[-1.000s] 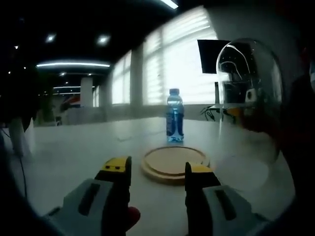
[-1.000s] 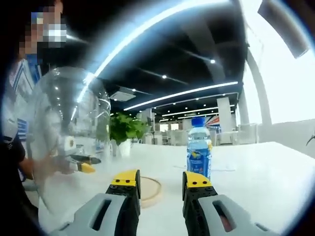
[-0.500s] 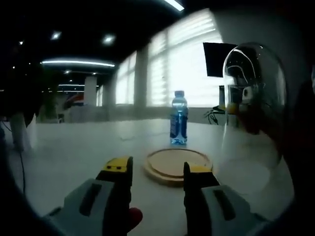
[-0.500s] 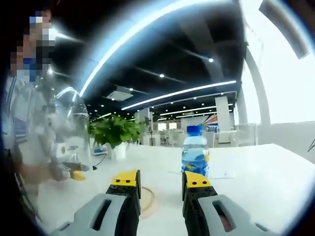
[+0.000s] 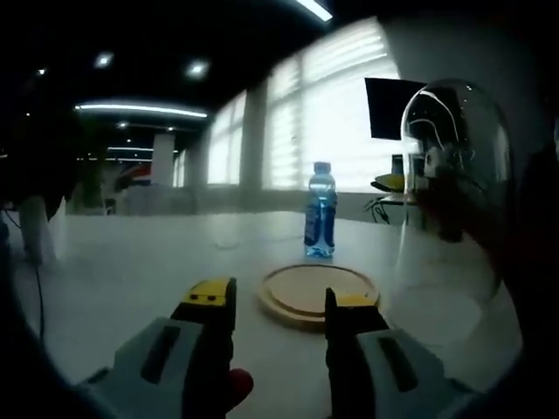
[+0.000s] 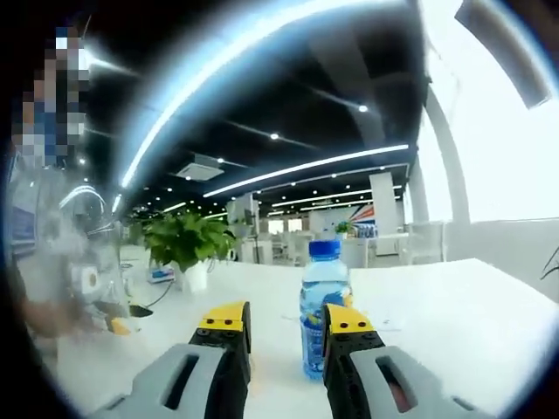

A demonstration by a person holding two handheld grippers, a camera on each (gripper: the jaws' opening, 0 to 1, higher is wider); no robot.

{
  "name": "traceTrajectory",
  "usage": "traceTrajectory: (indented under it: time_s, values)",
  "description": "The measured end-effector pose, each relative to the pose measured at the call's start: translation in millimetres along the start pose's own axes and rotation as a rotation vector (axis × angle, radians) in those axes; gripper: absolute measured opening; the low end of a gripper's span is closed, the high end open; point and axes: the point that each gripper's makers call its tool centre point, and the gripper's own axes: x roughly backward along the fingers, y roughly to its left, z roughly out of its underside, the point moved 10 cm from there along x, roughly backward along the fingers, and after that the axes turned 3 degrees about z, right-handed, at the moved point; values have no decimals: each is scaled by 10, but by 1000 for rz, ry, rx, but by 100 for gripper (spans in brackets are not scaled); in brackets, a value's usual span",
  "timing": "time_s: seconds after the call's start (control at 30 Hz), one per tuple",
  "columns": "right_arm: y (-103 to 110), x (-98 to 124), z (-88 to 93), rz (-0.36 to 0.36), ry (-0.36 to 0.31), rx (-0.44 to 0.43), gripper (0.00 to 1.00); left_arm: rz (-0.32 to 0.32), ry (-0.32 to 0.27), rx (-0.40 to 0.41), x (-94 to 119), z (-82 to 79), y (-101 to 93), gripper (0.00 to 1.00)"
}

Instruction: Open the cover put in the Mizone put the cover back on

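Bottle (image 6: 322,307) stands upright on the counter (image 6: 454,332), straight ahead of the right hand-held gripper (image 6: 286,325), showing in the gap between its spread, empty jaws, long axis vertical. Right one looks nearer than the left. Left hand-held gripper (image 5: 271,301) is also spread and empty, aimed at the round wooden base (image 5: 320,291), with the bottle beyond it. Clear dome cover (image 5: 450,192) is off the base, raised at the right of the left gripper view. Bottle: clear plastic, blue cap, blue label.
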Motion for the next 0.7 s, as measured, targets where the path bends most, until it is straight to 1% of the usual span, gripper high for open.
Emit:
traceTrajectory:
  time_s: [0.37,0.53,0.7]
  values:
    - [14,-200,-202,10,-16,42,26,4,3,-11,3,3,-13,33]
    - [-30,-307,-287,18,-22,26,26,-4,-5,-7,10,-1,-1,32]
    - [-50,-382,-349,24,-27,35,27,-10,-2,-8,9,7,7,32]
